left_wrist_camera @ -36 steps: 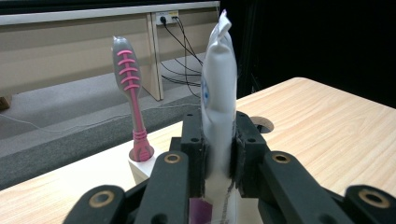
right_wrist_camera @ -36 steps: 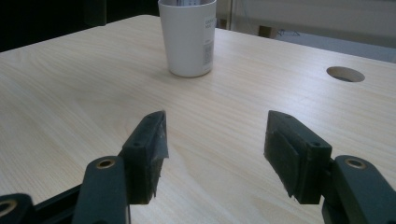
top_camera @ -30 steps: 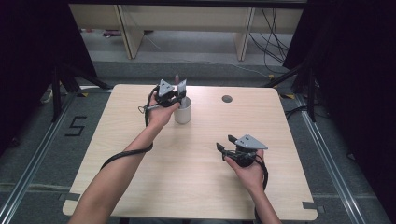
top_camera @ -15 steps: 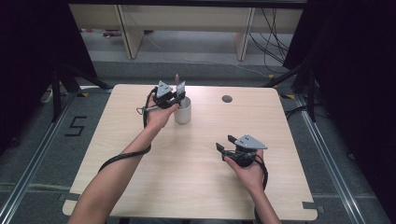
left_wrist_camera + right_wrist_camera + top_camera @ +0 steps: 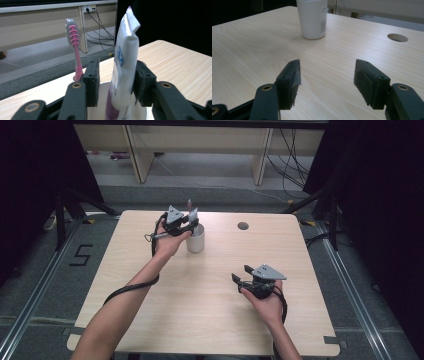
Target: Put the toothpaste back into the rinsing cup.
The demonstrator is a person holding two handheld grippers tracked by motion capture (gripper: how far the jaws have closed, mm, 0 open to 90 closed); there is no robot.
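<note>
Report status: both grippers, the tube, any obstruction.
Left gripper jaws just opening, tube standing loose between them in cup. Right gripper open, idle. Toothbrush alongside; no obstruction.

The left claw (image 5: 192, 217) hangs over the white cup (image 5: 195, 239); the right claw (image 5: 242, 273) rests well apart.

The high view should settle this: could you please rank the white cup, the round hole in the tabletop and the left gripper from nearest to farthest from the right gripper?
From the right gripper, near the table's front right:
1. White cup, up and to the left.
2. Round hole, straight ahead near the far edge; close to the cup's distance, so hard to call.
3. Left gripper, over the cup's far-left side.
</note>
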